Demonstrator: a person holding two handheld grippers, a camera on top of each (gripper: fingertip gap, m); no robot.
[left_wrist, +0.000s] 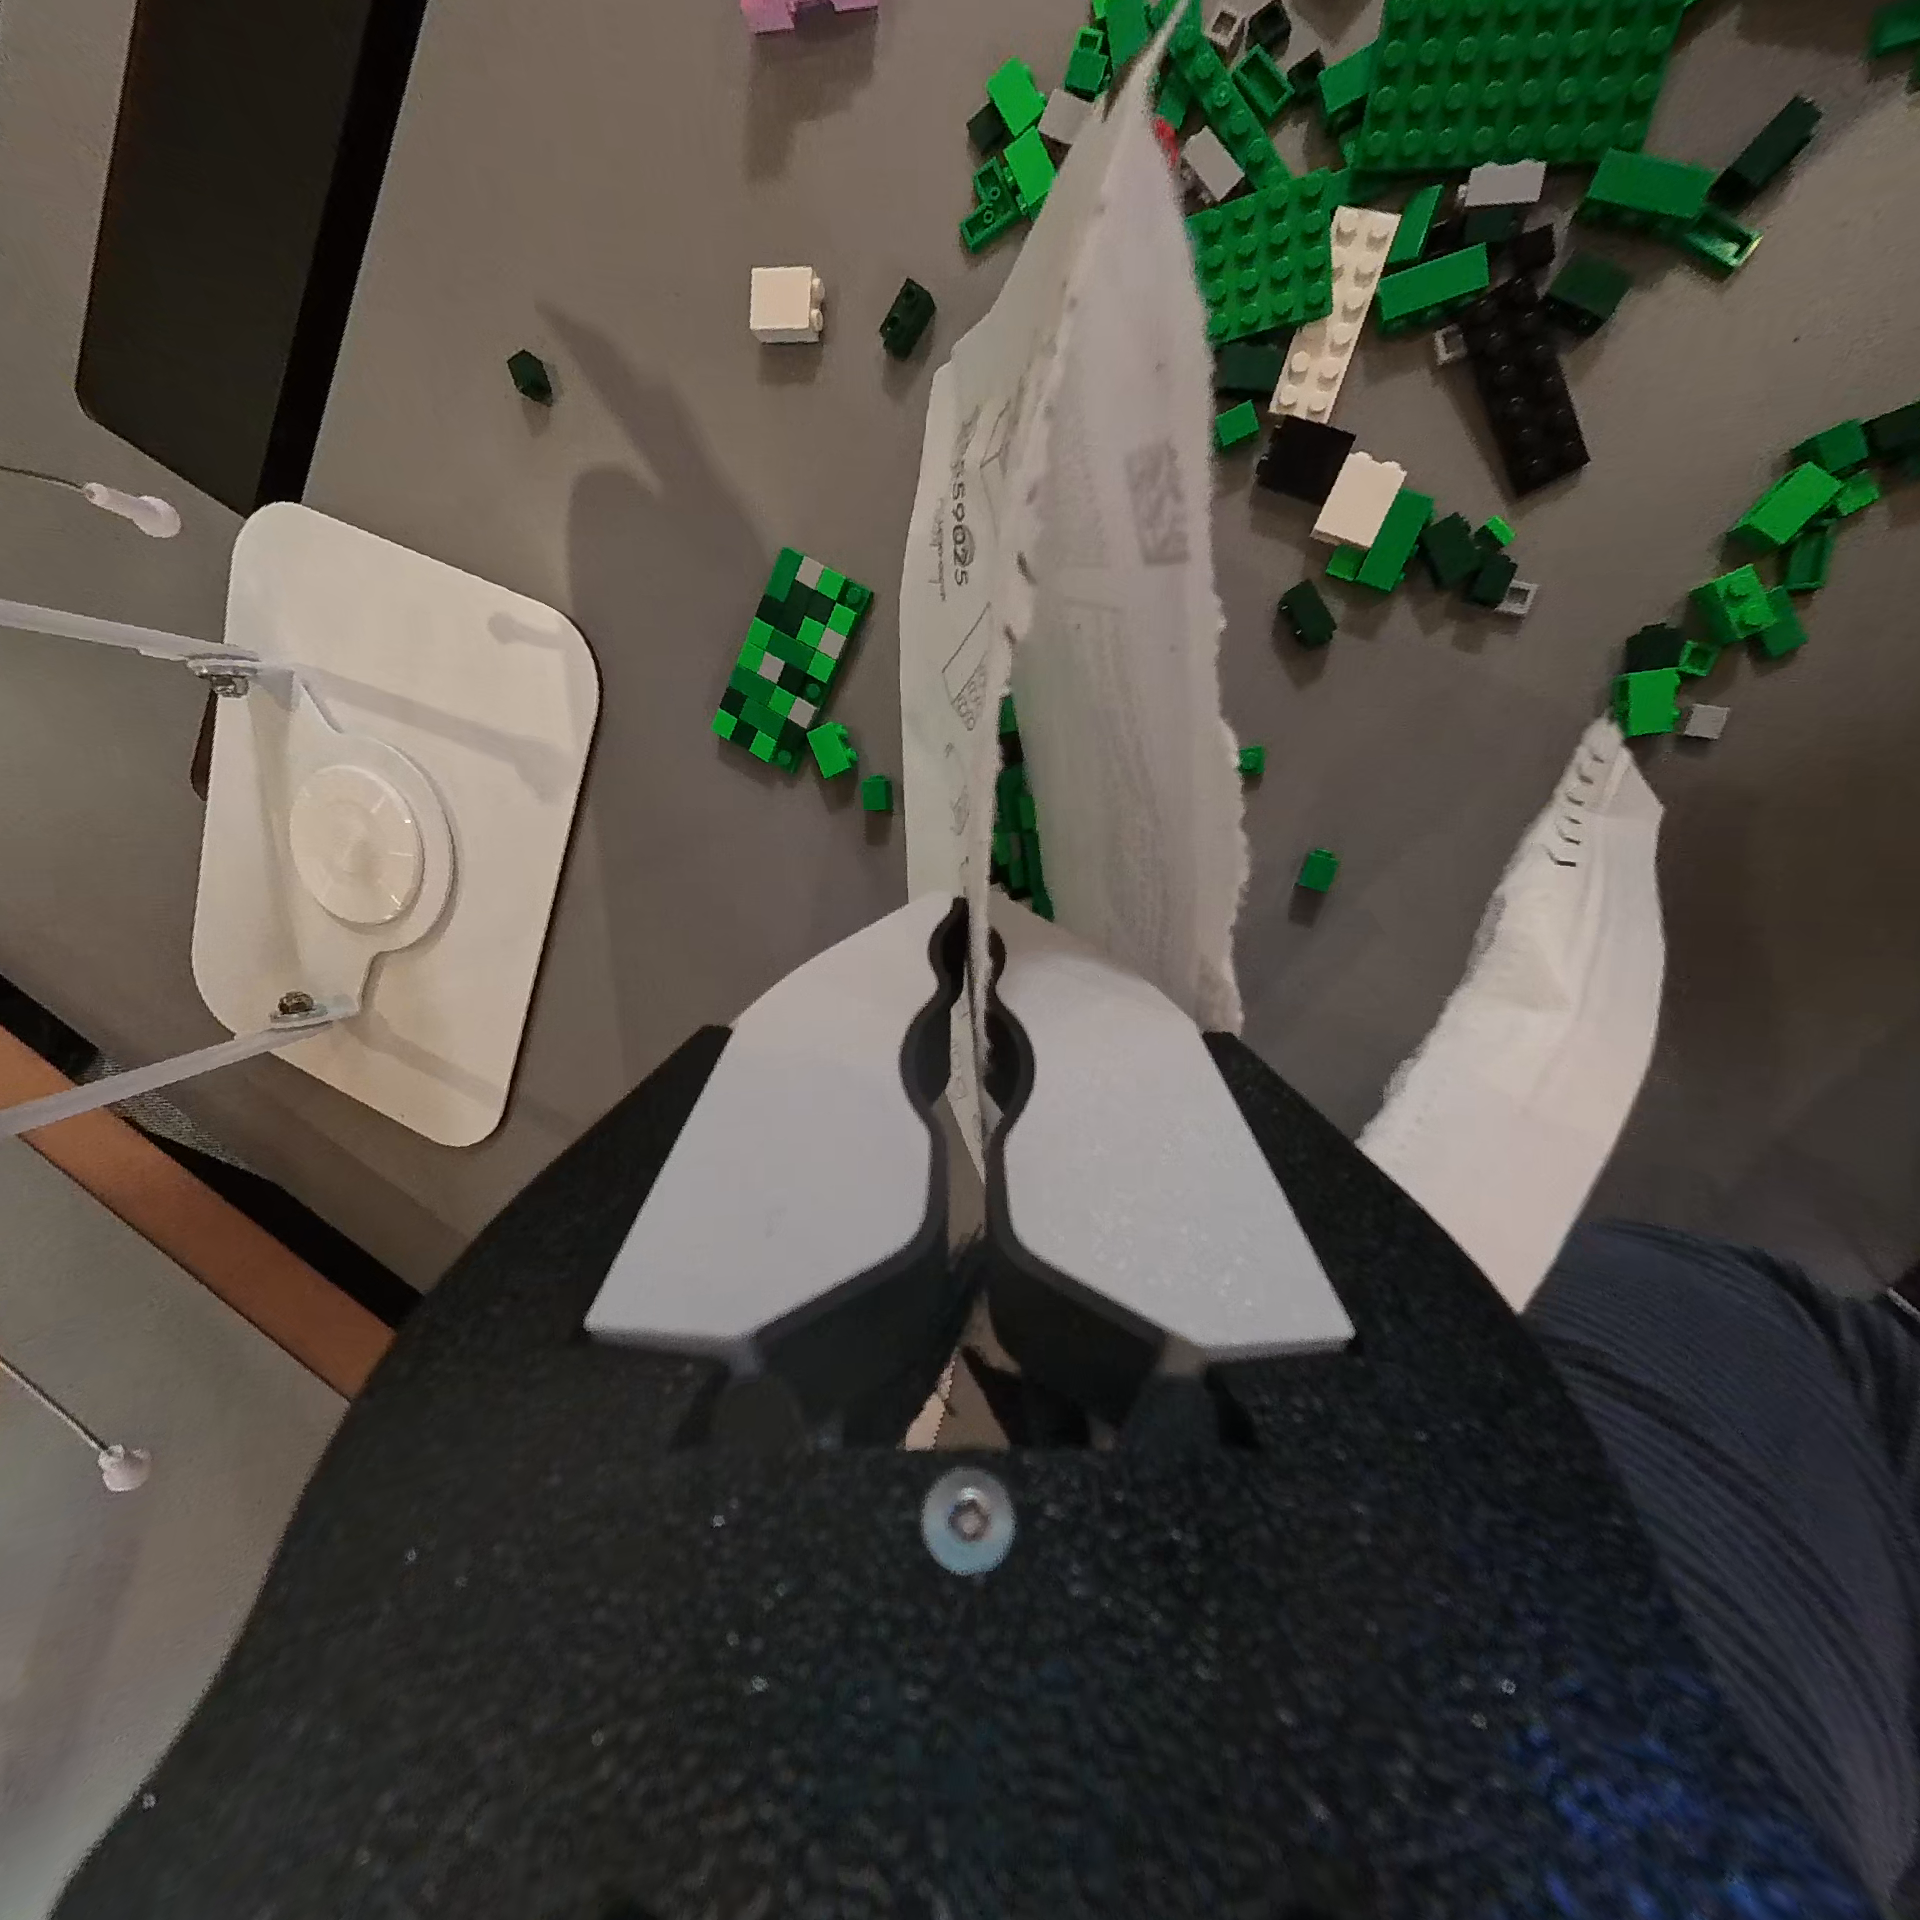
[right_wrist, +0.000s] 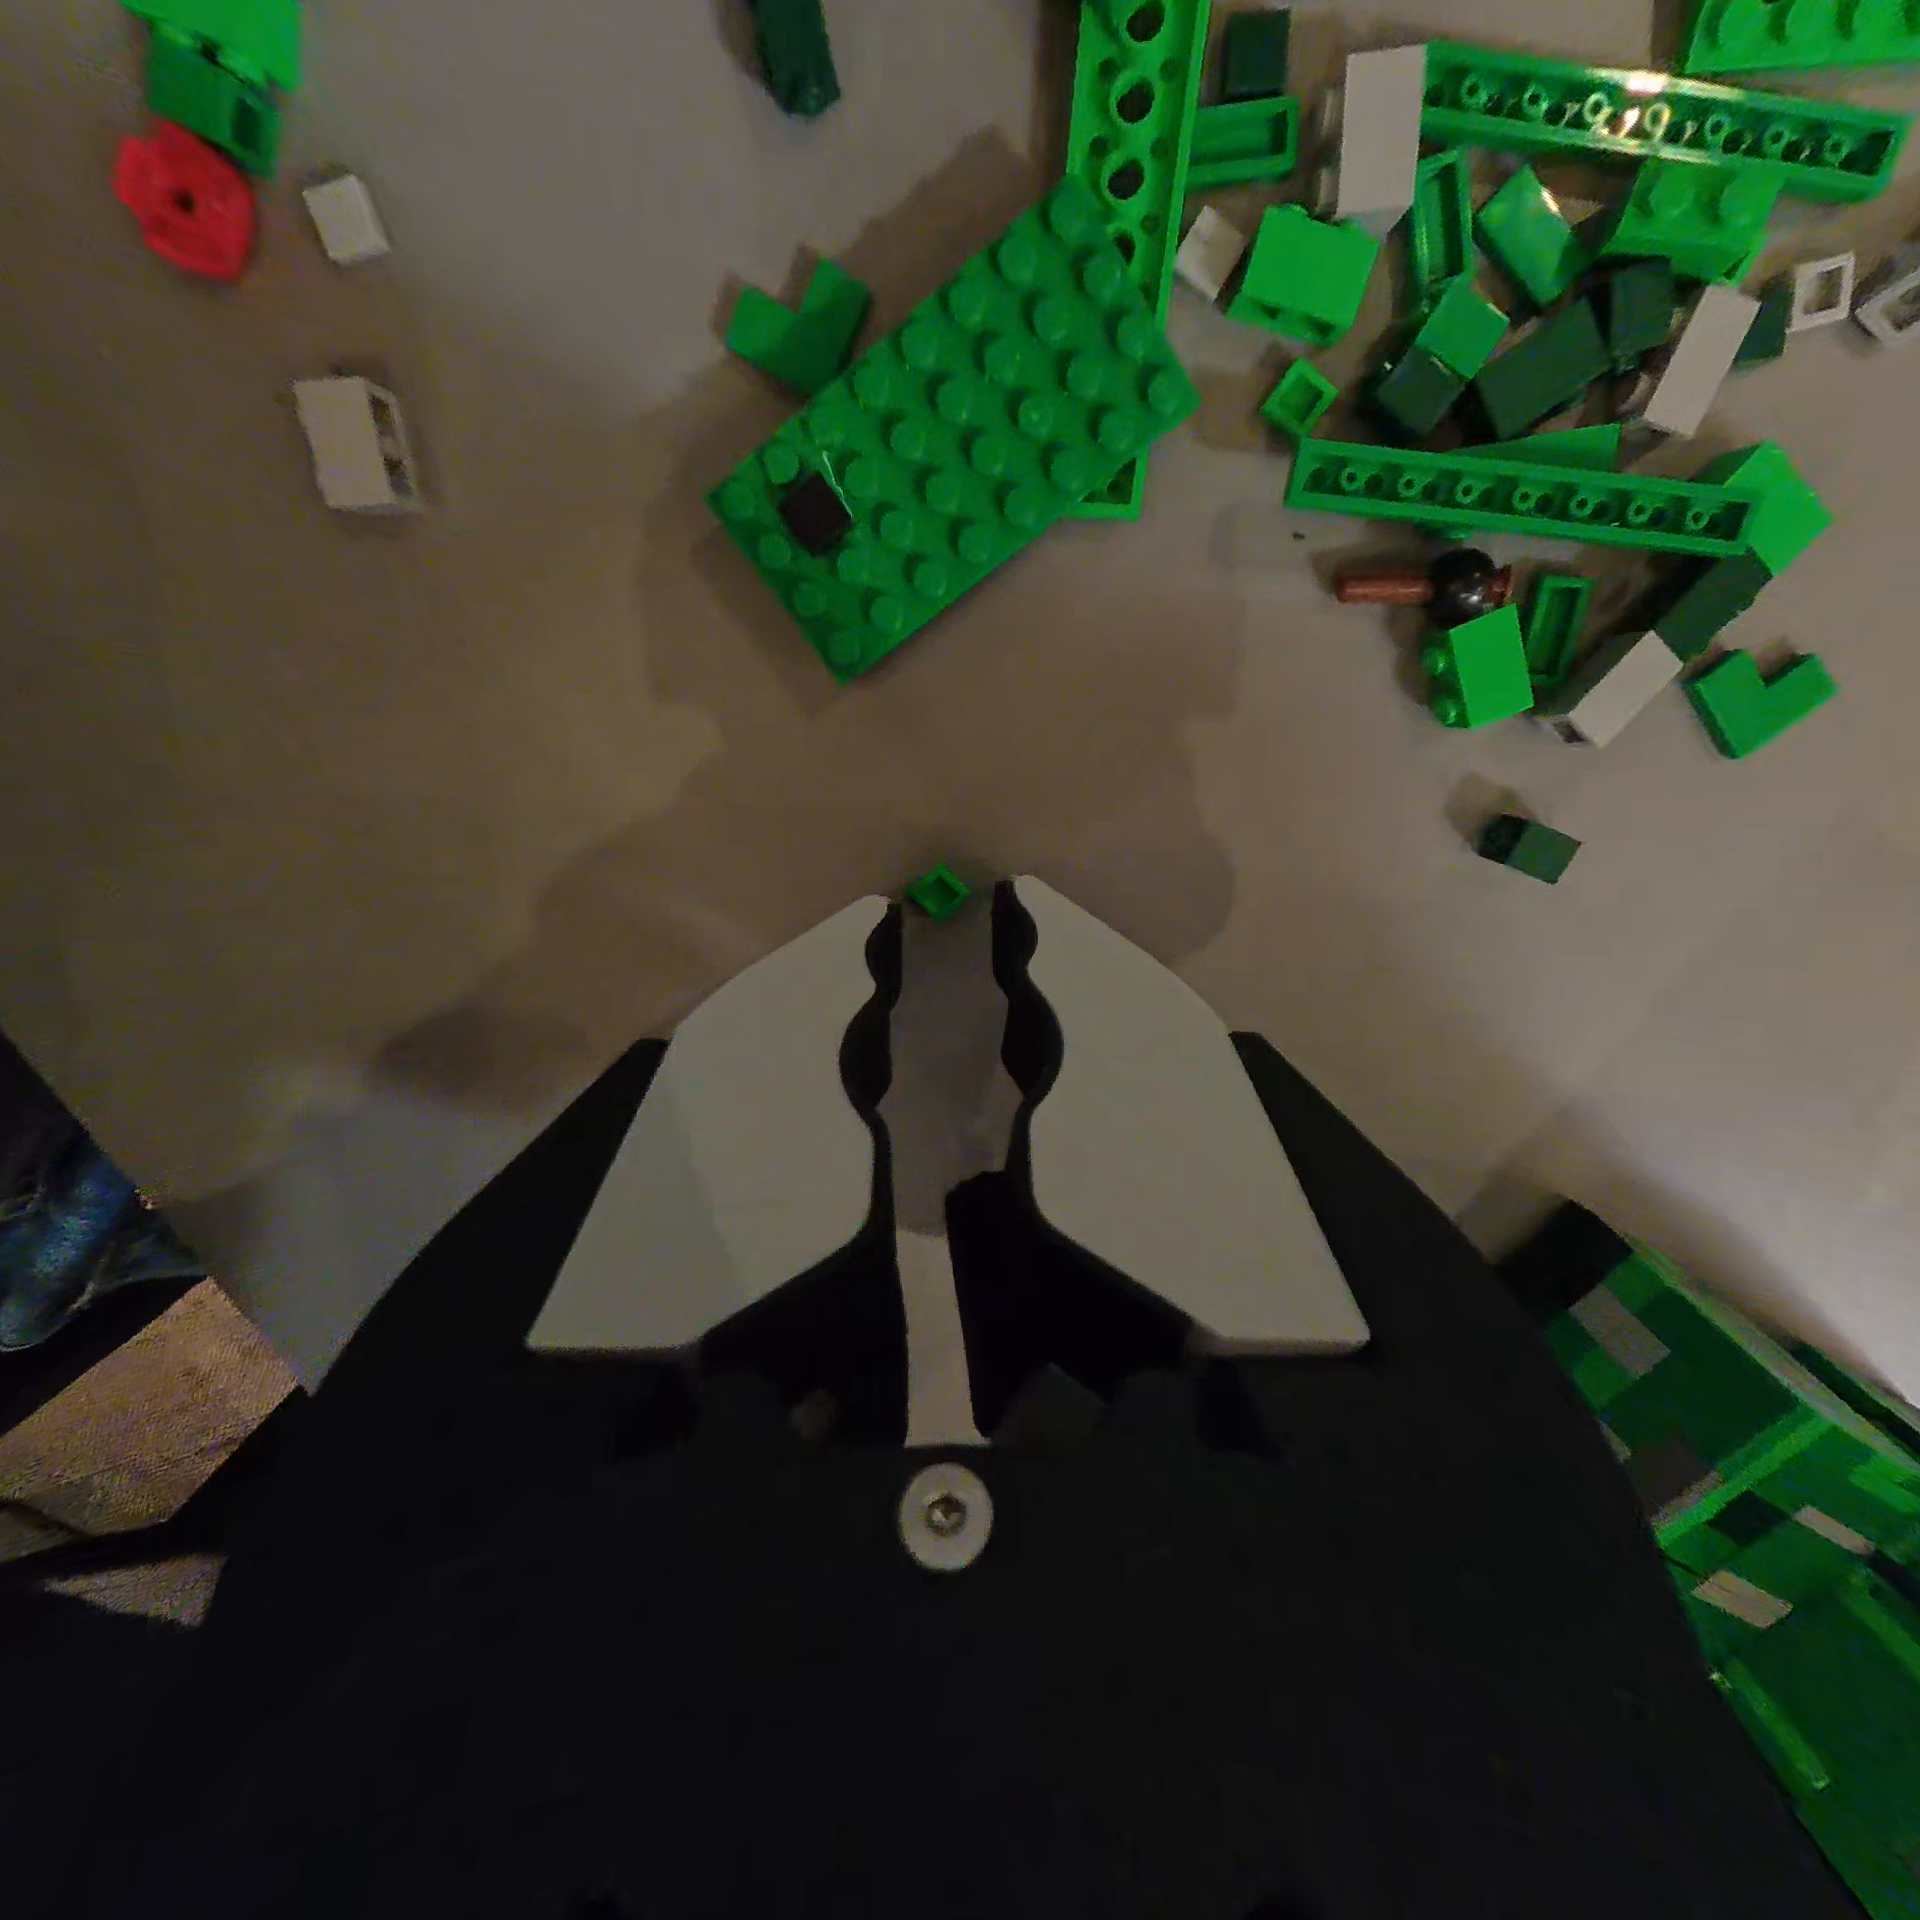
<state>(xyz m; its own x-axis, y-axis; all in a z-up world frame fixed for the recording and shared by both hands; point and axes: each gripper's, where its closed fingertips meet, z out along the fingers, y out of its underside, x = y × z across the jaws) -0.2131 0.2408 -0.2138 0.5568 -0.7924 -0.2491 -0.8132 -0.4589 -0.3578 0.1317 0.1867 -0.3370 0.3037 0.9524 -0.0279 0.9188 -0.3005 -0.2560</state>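
Left gripper (left_wrist: 971, 935): jaws pressed together on the torn edge of a white paper bag (left_wrist: 1101, 582), which hangs above the desk.
Right gripper (right_wrist: 948, 899): jaws a narrow gap apart, a small green brick (right_wrist: 937, 891) sitting at the tips; whether the pads touch it I cannot tell.
Tear risk: the bag's ragged edge could rip further under a sharp pull.
Slip risk: the tiny brick could pop out or skid, since little of it sits between the tips.
Snag risk: the hanging bag could sweep loose bricks (left_wrist: 1475, 312) nearby.
Surface: grey matte desk (left_wrist: 644, 208), strewn with green, white and black pieces, a green studded plate (right_wrist: 956, 436) ahead.
Room: dim; a white stand base (left_wrist: 416, 790) at the desk's left, wooden flooring below.
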